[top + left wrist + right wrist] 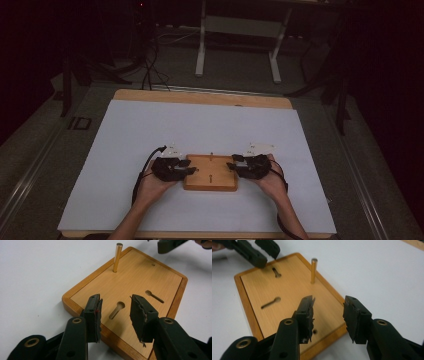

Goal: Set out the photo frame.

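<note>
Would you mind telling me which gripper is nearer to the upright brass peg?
Hard to call. The left gripper is at the wooden board's left edge, the right gripper at its right edge, the brass peg roughly midway between them.

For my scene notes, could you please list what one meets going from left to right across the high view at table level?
Left gripper → wooden board with its upright brass peg → right gripper.

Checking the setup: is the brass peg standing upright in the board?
Upright: the brass peg rises straight from its hole in the wooden board.
</note>
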Demonstrator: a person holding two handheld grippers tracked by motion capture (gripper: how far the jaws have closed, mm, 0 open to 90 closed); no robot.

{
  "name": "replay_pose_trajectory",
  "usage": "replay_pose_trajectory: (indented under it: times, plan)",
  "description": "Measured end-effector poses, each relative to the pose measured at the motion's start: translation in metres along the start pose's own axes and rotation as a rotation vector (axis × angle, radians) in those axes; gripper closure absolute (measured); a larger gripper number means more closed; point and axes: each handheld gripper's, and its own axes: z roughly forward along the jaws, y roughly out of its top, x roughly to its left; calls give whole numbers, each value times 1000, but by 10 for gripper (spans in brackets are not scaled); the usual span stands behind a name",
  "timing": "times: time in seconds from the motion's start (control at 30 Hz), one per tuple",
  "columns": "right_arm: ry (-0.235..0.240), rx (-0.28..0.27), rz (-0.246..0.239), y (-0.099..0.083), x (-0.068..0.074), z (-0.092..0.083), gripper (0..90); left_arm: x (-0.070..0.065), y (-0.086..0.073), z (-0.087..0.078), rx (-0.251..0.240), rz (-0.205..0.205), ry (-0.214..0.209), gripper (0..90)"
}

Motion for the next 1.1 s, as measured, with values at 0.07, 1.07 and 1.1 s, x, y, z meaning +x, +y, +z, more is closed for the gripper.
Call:
replay_pose_trajectory:
  times: [0.07,1.07,1.1]
  plan:
    - [0,-4,-5,4,0,2,605,0,0,-1,-1,2,3,600]
    - [70,0,-26,41,7,60,733,1,-5,-2,-1,24,0,592]
    - [77,5,-21,41,7,61,755,1,-5,-2,-2,23,1,592]
